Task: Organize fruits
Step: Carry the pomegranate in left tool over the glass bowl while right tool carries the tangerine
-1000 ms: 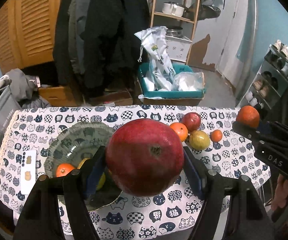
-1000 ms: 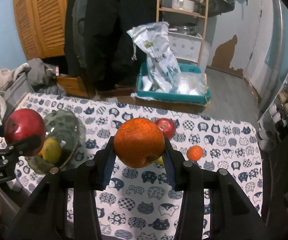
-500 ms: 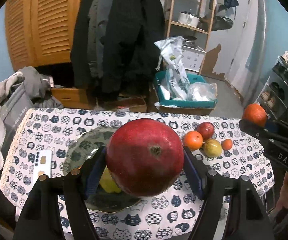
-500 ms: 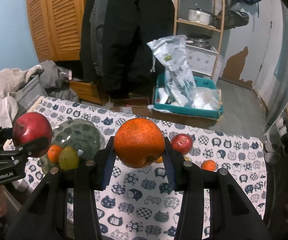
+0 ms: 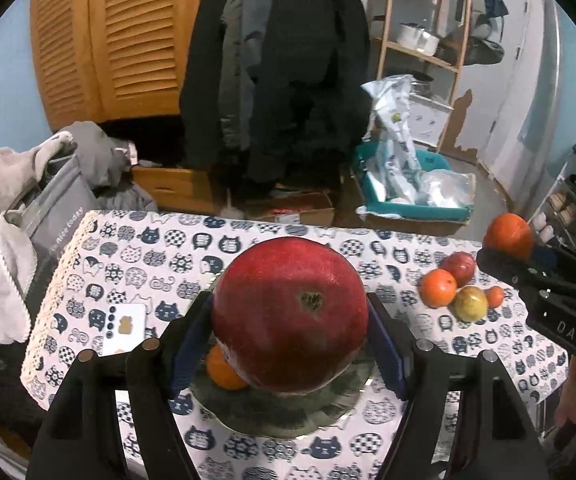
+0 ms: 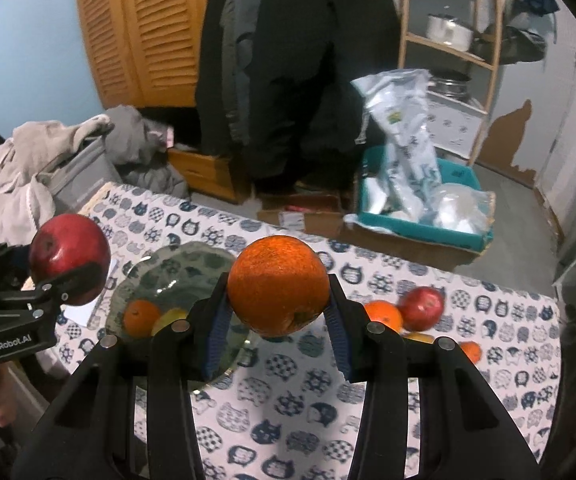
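1. Right now the left tool (image 5: 290, 326) is clamped on a big red pomegranate (image 5: 290, 316), held in the air above the glass plate (image 5: 271, 412) on the surface (image 5: 127, 264) — the fruit bulges well past the pads on both sides.
2. The right tool (image 6: 277, 312) is clamped on an orange (image 6: 277, 286), also in the air, over the cat-print cloth between the plate and the loose fruit.
3. The plate already holds a small orange (image 6: 140, 317) and a yellowish fruit (image 6: 169, 317); an orange, a red apple (image 6: 422, 308) and more small fruit wait at the right end of the surface.
4. Risk: the pomegranate is round, smooth and probably heavy — gripped at its widest part only, it could roll out of the pads on a tilt or a jolt.
5. Risk: if released from too high, it would likely hit the two fruits in the plate, knock them over the shallow rim, or crack the glass.
6. Risk: the plate sits near the front edge of the surface — a hard landing or a nudge from a tool could push it off.
7. Risk: both tools seem headed for the same plate; going in together, they could bump and shake a fruit loose.
8. Risk: the orange, set on the crowded plate last, may roll out.
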A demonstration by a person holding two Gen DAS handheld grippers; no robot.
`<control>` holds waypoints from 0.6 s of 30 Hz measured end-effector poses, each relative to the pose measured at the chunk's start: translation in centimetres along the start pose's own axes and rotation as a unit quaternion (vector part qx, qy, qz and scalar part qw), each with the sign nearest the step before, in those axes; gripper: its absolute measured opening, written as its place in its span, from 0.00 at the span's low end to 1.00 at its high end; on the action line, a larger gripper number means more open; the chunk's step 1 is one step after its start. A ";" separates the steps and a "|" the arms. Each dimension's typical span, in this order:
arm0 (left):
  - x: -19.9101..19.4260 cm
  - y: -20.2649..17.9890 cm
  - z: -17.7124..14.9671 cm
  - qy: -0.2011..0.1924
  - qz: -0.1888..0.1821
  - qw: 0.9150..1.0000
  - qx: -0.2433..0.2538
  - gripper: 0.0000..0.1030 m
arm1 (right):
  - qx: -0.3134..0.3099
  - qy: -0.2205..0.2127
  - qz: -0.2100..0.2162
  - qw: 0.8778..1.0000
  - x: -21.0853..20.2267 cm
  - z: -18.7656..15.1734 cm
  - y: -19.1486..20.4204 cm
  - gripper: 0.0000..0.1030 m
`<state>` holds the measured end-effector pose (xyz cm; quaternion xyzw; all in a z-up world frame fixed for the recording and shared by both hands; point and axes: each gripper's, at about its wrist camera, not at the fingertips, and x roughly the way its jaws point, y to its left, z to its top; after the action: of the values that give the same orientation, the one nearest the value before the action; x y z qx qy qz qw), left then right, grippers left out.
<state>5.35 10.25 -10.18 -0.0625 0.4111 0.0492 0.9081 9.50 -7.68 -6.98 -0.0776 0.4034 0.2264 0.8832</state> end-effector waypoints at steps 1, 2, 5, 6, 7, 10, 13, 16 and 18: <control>0.4 0.4 0.1 0.003 0.002 1.000 -0.002 0.73 | 0.000 0.003 0.004 1.000 0.5 0.1 0.3 0.42; 0.9 0.8 0.1 0.007 0.005 1.000 -0.004 0.73 | -0.001 0.007 0.010 1.000 1.0 0.2 0.6 0.42; 2.3 1.9 0.1 0.020 0.011 1.000 -0.010 0.73 | -0.007 0.020 0.021 1.000 2.9 0.6 1.8 0.42; 2.8 2.2 0.1 0.024 0.014 1.000 -0.012 0.73 | -0.009 0.024 0.023 0.999 3.6 0.7 2.1 0.42; 3.3 2.5 0.1 0.029 0.017 0.999 -0.014 0.73 | -0.010 0.029 0.026 0.999 4.3 0.7 2.4 0.42; 5.2 3.3 0.1 0.044 0.022 0.999 -0.018 0.73 | -0.011 0.044 0.033 0.998 6.4 0.9 3.1 0.42; 7.2 4.4 -0.1 0.060 0.028 0.997 -0.032 0.73 | -0.005 0.065 0.042 0.997 8.8 1.0 3.4 0.42; 9.2 5.4 -0.4 0.077 0.034 0.996 -0.042 0.73 | -0.001 0.090 0.054 0.994 11.3 0.9 3.7 0.42; 10.3 5.9 -0.7 0.089 0.032 0.994 -0.052 0.73 | -0.003 0.102 0.059 0.993 12.5 0.7 3.7 0.42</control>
<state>10.80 16.41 -18.82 -0.1008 0.4892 0.0933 0.8613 15.41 0.07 -15.74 -0.0787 0.4944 0.2702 0.8224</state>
